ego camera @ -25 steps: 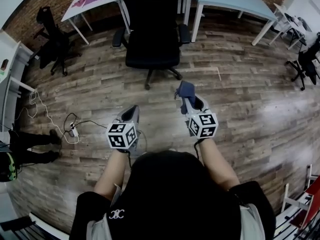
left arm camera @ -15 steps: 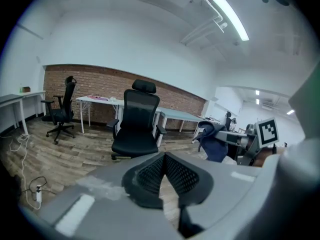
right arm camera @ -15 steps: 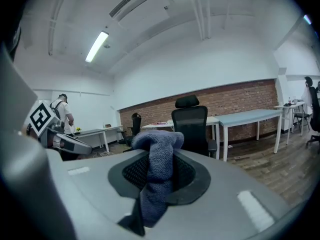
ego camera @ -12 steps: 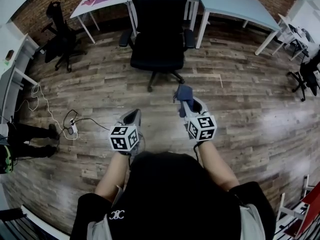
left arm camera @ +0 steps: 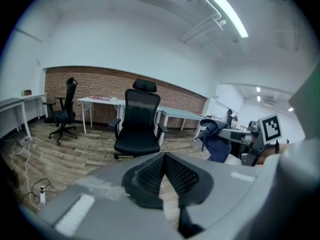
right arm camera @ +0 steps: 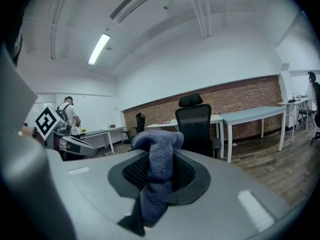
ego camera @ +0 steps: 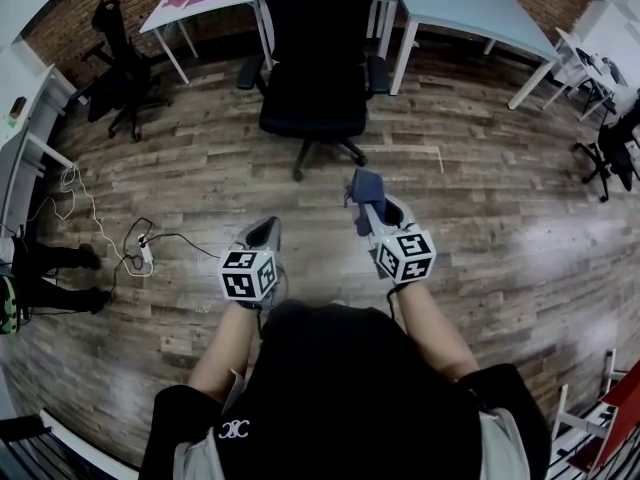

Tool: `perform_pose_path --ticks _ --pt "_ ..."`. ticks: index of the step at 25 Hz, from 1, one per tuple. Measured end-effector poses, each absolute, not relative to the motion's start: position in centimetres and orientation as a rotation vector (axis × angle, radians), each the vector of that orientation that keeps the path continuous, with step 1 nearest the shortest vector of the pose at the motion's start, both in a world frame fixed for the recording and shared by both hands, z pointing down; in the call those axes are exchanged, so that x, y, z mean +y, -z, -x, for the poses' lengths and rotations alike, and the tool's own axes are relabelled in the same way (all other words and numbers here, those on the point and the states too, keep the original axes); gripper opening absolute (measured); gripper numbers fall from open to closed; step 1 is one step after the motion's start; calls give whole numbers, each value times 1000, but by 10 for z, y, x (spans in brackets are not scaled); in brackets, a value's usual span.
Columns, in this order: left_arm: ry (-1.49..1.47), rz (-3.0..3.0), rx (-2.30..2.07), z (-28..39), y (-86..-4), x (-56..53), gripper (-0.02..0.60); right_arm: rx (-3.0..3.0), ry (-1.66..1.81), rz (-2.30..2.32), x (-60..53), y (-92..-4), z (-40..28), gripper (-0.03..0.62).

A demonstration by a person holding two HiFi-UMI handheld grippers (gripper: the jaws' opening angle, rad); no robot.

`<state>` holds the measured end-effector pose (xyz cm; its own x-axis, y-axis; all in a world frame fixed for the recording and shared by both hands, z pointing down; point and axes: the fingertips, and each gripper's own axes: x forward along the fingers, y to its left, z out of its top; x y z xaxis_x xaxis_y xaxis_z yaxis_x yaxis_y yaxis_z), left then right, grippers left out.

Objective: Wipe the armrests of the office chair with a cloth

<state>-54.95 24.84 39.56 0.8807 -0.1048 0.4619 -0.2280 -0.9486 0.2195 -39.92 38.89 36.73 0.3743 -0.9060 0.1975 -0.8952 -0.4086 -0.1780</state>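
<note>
Right gripper view, cloth upright in right gripper, facing office chair

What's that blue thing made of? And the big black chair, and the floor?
The blue cloth pinched in the right gripper looks like soft towel fabric: nubbly surface, drooping folds. The office chair is matte black; its back may be mesh or fabric, too small to tell. The floor looks like wood planks with grain and seams, possibly printed laminate.

Wood-plank floor. Spare black chair at far left, beside white desk. Cabled power strip lying on floor, left side.
</note>
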Motion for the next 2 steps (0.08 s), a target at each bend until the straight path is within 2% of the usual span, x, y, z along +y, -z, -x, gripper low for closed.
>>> perform_pose_path --ticks 2 --pt "-656 -2783 -265 551 -395 248 6 1691 420 2571 393 -370 401 80"
